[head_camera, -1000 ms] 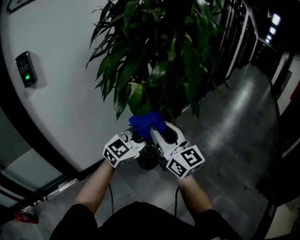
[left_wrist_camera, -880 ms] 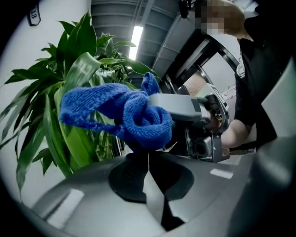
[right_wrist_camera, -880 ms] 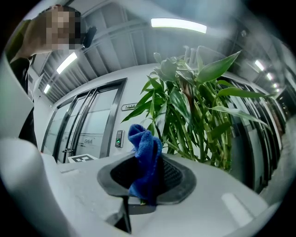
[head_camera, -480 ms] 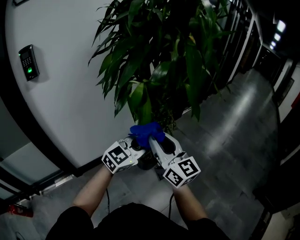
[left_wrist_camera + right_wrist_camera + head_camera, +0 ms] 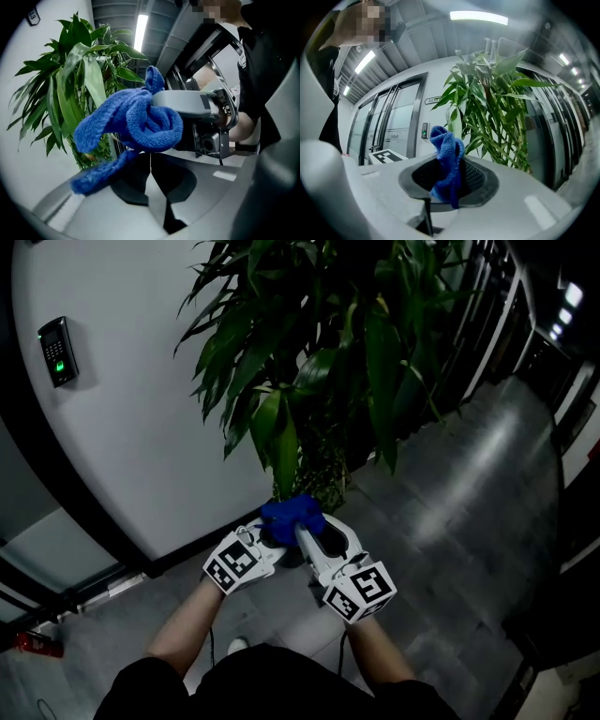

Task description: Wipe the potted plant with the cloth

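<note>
Both grippers have dropped a little lower in the head view, and the cloth has come down with them. Nearest, below the potted plant (image 5: pixel 309 381), the person's forearms (image 5: pixel 187 624) hold the two side by side with their tips close together. The right gripper (image 5: pixel 302 529) is clenched on the blue cloth (image 5: pixel 292 514) — the bunch stands up between its pads. The left gripper (image 5: pixel 270 538) has its jaws pressed together with nothing seen between them; one tail of the cloth drapes across its outer face. The cloth sits at the tip of the plant's lowest leaf (image 5: pixel 284 442) — whether it touches, I cannot tell. Behind the plant curves a white wall (image 5: pixel 122 446), with a keypad (image 5: pixel 56 351) to the plant's left and grey floor (image 5: pixel 469 502) to its right.
</note>
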Tool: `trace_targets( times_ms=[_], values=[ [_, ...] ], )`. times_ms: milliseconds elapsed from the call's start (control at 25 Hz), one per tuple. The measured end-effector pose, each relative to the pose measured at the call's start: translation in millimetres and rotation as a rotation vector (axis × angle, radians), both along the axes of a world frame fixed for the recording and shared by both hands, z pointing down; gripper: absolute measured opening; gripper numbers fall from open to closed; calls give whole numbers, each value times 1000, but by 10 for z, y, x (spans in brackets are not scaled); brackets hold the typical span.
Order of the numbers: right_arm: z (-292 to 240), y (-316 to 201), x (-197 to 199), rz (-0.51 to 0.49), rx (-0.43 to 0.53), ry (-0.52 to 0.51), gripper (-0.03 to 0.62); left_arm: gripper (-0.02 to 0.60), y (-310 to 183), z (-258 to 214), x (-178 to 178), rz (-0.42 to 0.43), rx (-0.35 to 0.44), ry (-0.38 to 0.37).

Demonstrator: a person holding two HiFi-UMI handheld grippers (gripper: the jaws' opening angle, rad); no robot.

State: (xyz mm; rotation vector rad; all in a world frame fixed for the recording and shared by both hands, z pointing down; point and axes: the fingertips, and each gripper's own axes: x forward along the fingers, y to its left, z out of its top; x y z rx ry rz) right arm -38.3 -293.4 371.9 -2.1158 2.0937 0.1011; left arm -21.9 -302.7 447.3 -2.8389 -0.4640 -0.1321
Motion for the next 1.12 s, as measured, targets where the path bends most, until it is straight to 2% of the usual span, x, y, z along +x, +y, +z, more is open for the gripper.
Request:
trace_targets(
  times_ms=[200,400,640,920,1120],
  values=[
    [129,172,61,-54,-21,-30,109,12,104,55,1,-64,-71,16],
    [336,252,-122,-160,-8,-91,109,12,158,273,-309,-186,-97,-25],
    [305,237,-295,-203,29,-86,109,12,62,325,-622,-276,-125,-17],
    [101,400,-441,-156,75,-89,109,12,25,102,-968,-330,-123,32],
    [60,603,-632,-102,71,-85,109,12,134,-3,-1229,-323,-120,61]
  ],
)
